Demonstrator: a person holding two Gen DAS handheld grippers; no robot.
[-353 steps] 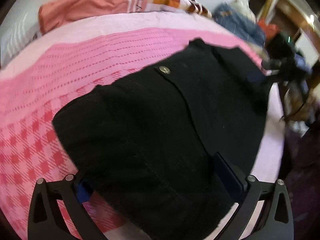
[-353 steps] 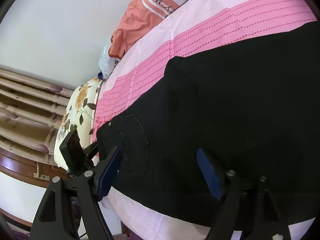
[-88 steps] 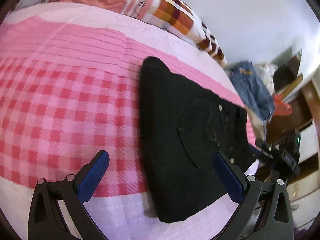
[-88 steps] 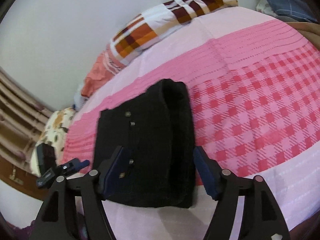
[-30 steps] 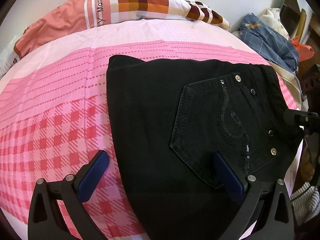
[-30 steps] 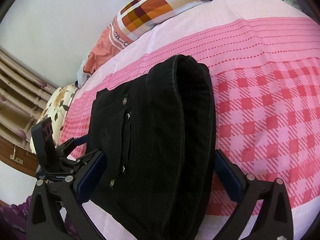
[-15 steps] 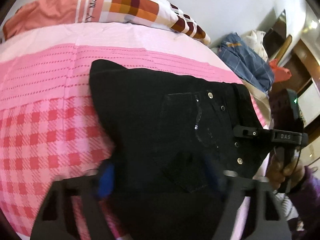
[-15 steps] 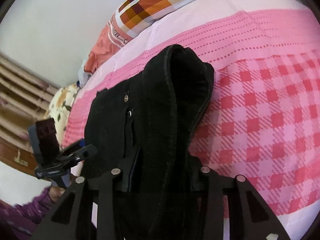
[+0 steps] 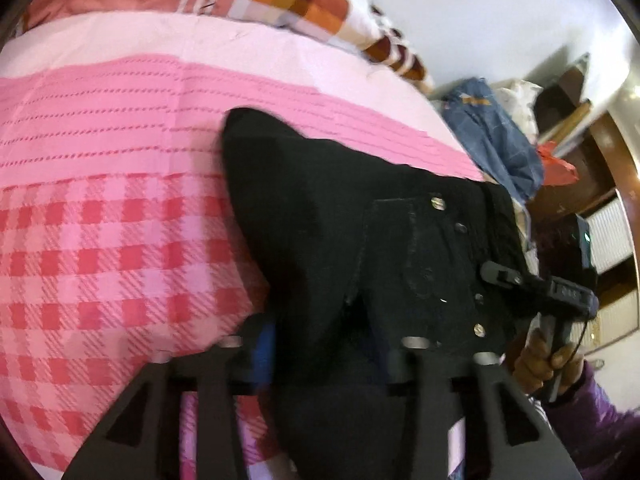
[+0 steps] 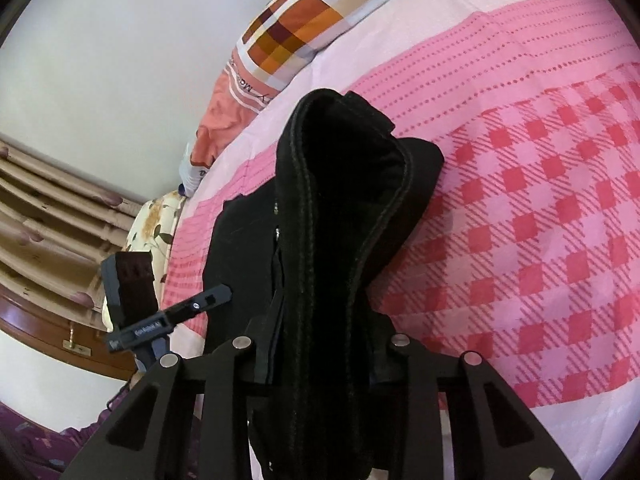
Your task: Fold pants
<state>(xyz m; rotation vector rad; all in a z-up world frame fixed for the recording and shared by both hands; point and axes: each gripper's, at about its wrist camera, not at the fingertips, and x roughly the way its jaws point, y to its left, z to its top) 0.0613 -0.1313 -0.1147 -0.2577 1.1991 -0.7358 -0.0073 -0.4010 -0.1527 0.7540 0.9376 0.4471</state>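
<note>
The black pants [image 9: 360, 240] lie folded into a thick bundle on the pink checked bed cover [image 9: 100, 240], back pocket with metal studs facing up. My left gripper [image 9: 324, 352] is shut on the near edge of the bundle. In the right wrist view the folded pants [image 10: 340, 208] rise in a lifted hump, and my right gripper [image 10: 320, 356] is shut on their near edge. The right gripper also shows in the left wrist view [image 9: 536, 284], at the pants' waistband side. The left gripper shows in the right wrist view [image 10: 168, 320], at the pants' left side.
A checked orange and white pillow [image 9: 312, 0] lies at the head of the bed. Blue jeans and other clothes [image 9: 492, 132] are piled beyond the bed's right side, by wooden furniture [image 9: 612, 184]. A floral pillow [image 10: 152, 224] and wooden headboard [image 10: 52, 200] lie left.
Both grippers went from open around the folded pants to shut on the near edge. The bundle has been lifted slightly and bunched up.
</note>
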